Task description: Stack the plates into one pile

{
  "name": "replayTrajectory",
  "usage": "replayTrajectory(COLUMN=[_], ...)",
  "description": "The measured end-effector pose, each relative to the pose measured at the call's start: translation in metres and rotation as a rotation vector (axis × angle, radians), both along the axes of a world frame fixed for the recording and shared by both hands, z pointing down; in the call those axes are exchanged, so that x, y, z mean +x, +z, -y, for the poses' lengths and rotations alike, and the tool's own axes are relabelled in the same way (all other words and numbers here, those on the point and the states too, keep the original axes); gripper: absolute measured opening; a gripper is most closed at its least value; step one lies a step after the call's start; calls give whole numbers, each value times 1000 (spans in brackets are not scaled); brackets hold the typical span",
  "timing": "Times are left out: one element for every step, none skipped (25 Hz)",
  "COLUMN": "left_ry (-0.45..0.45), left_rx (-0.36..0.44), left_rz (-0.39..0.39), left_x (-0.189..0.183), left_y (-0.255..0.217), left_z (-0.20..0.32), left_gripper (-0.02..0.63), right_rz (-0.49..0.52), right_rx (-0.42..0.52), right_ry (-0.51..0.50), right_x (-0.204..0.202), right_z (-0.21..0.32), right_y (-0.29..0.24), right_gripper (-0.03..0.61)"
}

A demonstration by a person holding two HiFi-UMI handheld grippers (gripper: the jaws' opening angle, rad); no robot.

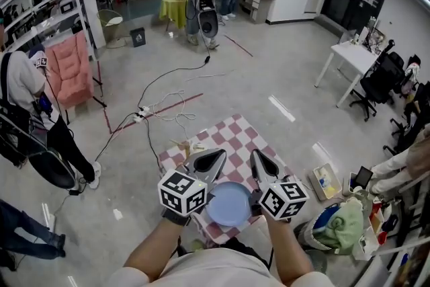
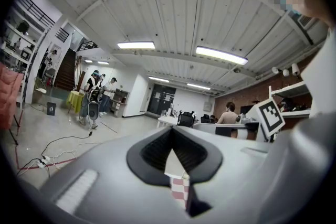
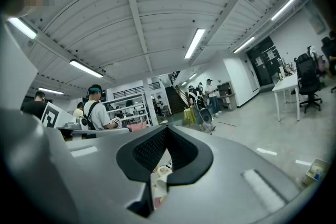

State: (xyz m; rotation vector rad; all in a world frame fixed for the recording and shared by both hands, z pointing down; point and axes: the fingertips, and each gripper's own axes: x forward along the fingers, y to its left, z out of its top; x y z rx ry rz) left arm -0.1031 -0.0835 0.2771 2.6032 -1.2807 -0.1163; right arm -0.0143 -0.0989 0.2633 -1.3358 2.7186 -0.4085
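A blue plate (image 1: 228, 203) lies on the red-and-white checkered bench (image 1: 232, 134), at the edge nearest the person. In the head view it shows between the two marker cubes, with both jaw tips pointing away beyond it.

The left hand-held gripper (image 1: 219, 155) has its jaws together at the tips, with nothing between them. Its own view looks out across the room, and only a sliver of checkered cloth shows through the gap behind the tips (image 2: 172, 131).

The right hand-held gripper (image 1: 256, 155) likewise has its jaws together and empty (image 3: 166, 128). Neither touches the plate.
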Motion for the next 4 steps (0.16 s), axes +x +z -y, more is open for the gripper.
replayTrajectory(left_ry=[0, 0, -1, -1], left_rx=[-1, -1, -1, -2], left_rz=[0, 0, 0, 0], left_x=[0, 0, 0, 0], left_y=[1, 1, 2, 2], left_z=[0, 0, 0, 0], left_gripper=[6, 6, 6, 6], right_rz=[0, 0, 0, 0], right_rx=[0, 0, 0, 0], right_ry=[0, -1, -1, -1], right_x=[0, 0, 0, 0], right_z=[0, 0, 0, -1], right_y=[0, 1, 1, 1], right_gripper=[9, 9, 9, 9])
